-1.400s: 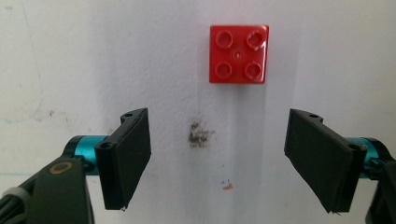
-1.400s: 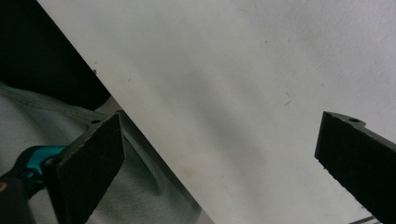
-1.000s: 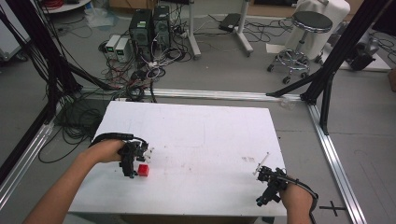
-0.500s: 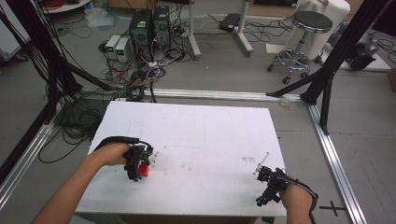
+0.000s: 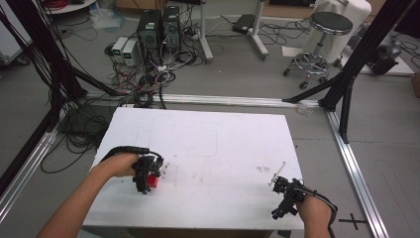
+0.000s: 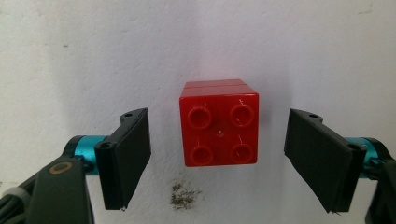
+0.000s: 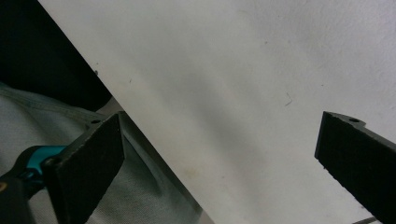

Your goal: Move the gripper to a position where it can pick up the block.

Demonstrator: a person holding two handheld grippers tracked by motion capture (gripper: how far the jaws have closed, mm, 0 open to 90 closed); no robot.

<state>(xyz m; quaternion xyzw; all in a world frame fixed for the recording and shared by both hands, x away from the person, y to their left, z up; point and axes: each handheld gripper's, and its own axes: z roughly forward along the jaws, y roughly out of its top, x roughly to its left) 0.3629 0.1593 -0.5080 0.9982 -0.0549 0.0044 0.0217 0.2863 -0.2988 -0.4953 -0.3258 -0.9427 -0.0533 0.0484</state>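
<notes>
Left gripper at the near-left of the white desk, pointed down over a red studded brick; its jaws stand wide apart either side of the brick with clear gaps, gripping nothing, and the brick sits squarely between them on the desk, studs up — placed, I judge, for a straight close onto its two flat sides. Right gripper at the near-right corner, well apart from the brick, jaws spread wide and empty over bare desk and its edge, likely parked out of the way. No containers on the desk.
</notes>
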